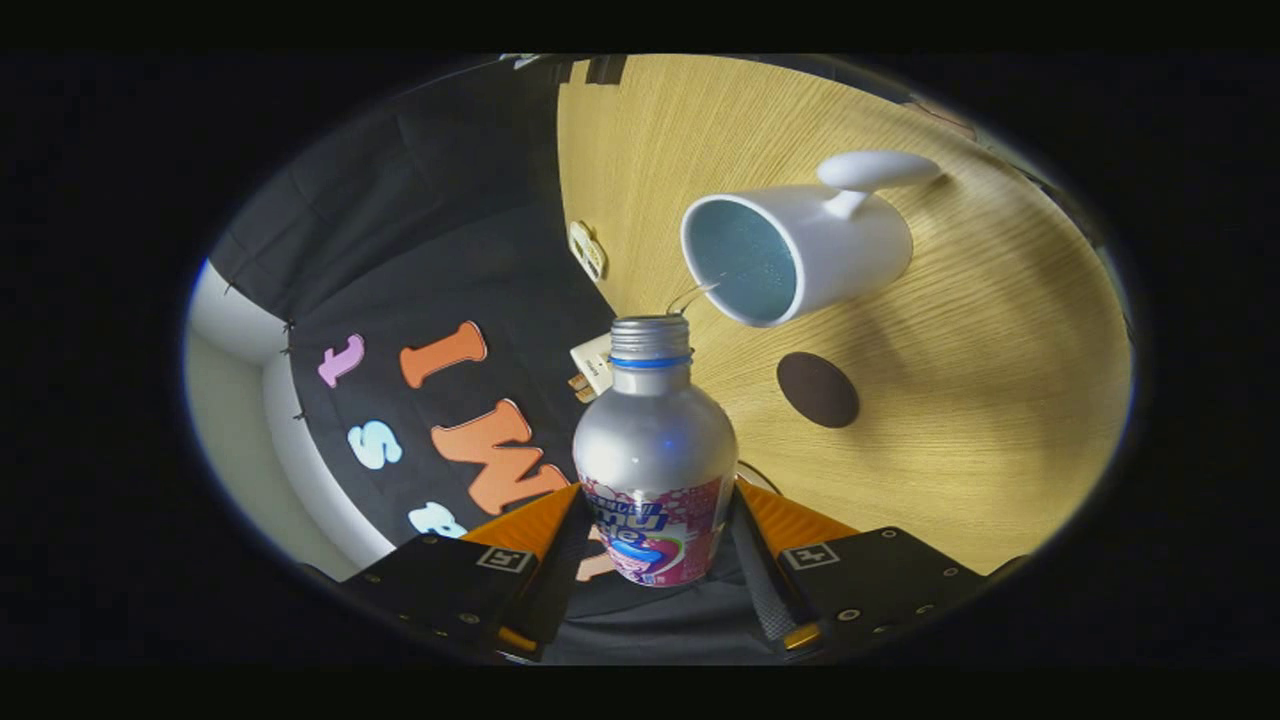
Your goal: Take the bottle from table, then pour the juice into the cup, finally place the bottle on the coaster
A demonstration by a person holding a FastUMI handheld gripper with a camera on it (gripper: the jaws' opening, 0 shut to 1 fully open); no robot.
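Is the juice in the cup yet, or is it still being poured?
Picked up: the bottle is off the table, squeezed between both fingers of the gripper. Happening now: the bottle is tipped and a thin stream runs from its open mouth into the white cup. Left to do: set the bottle on the dark round coaster, which has nothing on it.

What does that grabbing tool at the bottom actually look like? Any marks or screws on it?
The gripper has two flat, wedge-shaped fingers that taper forward. Behind each sits a broad dark block studded with small round screws, and each block carries a small square black-and-white marker near its front corner. The inner faces look ribbed. Both fingers press on the bottle.
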